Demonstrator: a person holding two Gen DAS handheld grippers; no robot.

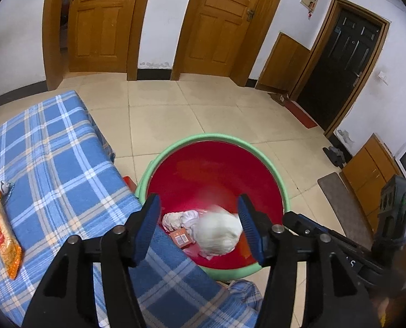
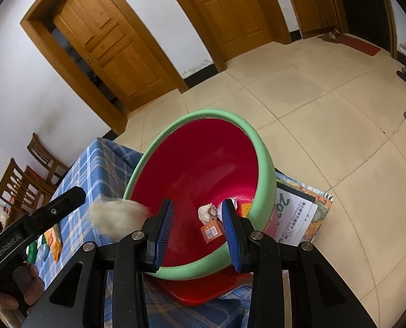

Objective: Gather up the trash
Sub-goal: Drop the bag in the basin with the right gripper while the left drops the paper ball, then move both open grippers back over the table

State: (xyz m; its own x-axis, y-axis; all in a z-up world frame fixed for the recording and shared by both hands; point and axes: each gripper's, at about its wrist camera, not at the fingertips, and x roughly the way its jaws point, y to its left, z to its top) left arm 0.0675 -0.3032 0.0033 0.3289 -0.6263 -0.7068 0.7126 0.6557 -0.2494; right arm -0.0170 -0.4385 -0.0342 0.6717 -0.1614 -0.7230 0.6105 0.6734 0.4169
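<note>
— Over the basin, what do we see?

— We look down both grippers at a round plastic basin [image 1: 203,136], red inside with a pale green rim. It sits just beside the table edge, which is draped in a blue plaid cloth [image 1: 61,147].

— And our left gripper [image 1: 199,205]?

— Its jaws are spread. A soft white wad [image 1: 219,232] shows between them, blurred, and the near pad stands clear of it, so we count it as released. From the right wrist view the same wad hangs at the basin's near rim, close to the left finger. We cannot tell whether it touches anything.

— What already lies in the basin?

— A crumpled pinkish-white tissue [image 1: 175,220] and a small orange carton with a barcode label [image 1: 181,237], side by side on the red bottom.

— Our right gripper [image 2: 198,203]?

— It points into the basin too. Its blue pads are apart with nothing between them, so it grasps nothing.

— Anything else on the cloth?

— A long orange snack packet [image 1: 0,235] lies at the far left, well apart from the basin. In the right wrist view a printed calendar sheet [image 2: 296,213] lies on the tiled floor, partly behind the basin.
</note>
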